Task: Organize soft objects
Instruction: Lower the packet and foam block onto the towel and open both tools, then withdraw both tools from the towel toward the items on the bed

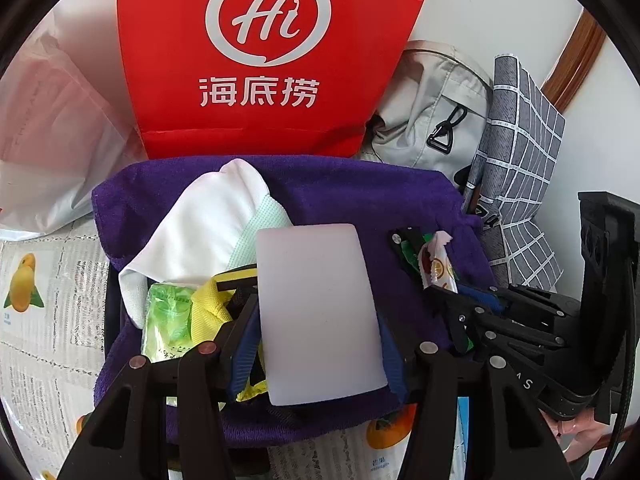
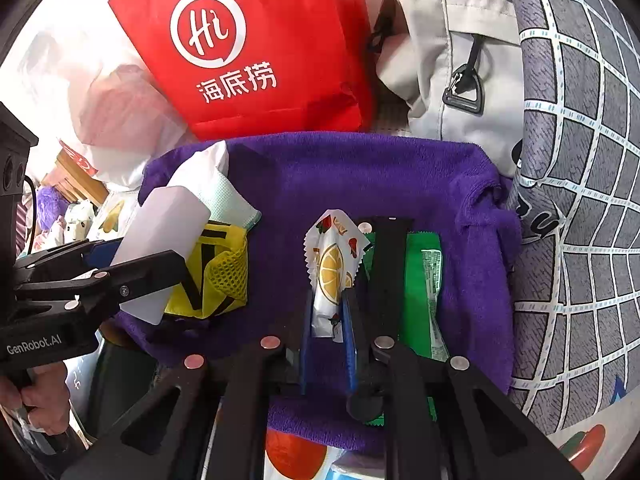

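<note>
White block [image 1: 320, 312] betw. L fingers [image 1: 244, 344]

red paper bag [image 1: 260, 60] | grey backpack [image 1: 432, 112] | checked grey cloth [image 2: 580, 200] | fruit-print table cover [image 1: 36, 300]

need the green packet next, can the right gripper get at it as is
Probably not yet: the right gripper is shut on the fruit-print sachet. The green packet lies uncovered right beside it.
</note>
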A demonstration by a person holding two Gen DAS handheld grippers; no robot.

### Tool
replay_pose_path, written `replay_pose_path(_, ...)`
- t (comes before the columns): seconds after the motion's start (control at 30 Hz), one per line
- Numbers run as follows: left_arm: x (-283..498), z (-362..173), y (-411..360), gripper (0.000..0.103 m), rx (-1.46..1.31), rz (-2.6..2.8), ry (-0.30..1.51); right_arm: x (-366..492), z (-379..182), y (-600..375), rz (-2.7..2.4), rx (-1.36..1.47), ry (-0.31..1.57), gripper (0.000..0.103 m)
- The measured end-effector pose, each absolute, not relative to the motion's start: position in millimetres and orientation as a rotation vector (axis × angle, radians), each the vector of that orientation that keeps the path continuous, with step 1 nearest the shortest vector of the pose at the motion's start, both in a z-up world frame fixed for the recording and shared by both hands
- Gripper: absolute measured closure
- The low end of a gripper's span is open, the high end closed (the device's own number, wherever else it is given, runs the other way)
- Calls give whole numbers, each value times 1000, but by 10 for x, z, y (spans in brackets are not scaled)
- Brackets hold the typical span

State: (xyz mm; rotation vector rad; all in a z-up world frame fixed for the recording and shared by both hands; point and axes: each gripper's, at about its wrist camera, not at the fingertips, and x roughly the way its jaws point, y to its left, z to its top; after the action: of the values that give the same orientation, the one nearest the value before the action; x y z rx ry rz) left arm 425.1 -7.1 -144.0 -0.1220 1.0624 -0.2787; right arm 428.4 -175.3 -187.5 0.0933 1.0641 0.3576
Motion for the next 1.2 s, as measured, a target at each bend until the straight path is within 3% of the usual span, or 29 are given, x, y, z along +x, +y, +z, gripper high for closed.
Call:
replay_pose_path(0.3,4284,-1461,-79,48,-143,-290,1076,4244,-1784,-1759,373,86,1030,52)
replay_pose_path(0.4,4289,-1454,-79,45,-157,-303,1077,4240,-1759,-1767,372,85,1020,47)
replay_pose_path(0.6,4271,-1391,-59,33,-179,-314,1061,4211,-1695,-1835,361,93,1002,46)
replay_pose_path(1.2,3765,-943,223,33,-210,-268,997,3565,-1257,-1941,345,108,919,46)
